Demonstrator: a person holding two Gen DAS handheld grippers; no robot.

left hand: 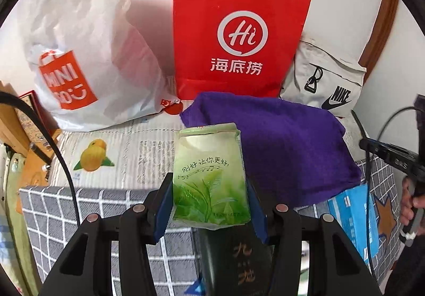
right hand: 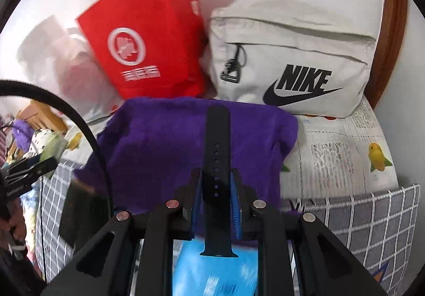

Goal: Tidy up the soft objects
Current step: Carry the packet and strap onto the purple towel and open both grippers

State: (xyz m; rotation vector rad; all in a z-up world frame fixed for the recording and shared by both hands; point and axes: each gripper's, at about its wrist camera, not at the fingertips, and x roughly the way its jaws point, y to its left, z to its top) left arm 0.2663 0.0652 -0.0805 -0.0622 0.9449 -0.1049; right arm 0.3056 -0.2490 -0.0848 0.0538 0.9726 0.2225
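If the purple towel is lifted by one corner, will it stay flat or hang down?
The purple towel will probably hang down limp: it already drapes over the edge with soft folds. Its fuzzy pile suggests it is light and not slippery. The black watch strap in the right tool is above it, so lifting may brush the strap.

You're clamping a glossy, crinkled green tissue pack [left hand: 211, 179] in the left gripper [left hand: 209, 205], whose pads look like matt blue rubber on smooth black plastic arms with small metal pins. You're pinching a smooth, matt black strap [right hand: 216, 163] in the right gripper [right hand: 216, 205]. The purple towel [left hand: 279, 142] is looking fuzzy and matt. The red bag [left hand: 236, 30] is showing as smooth creased paper, the white bag [left hand: 87, 38] as thin wrinkled plastic, the Nike bag [right hand: 292, 57] as matt woven cloth.
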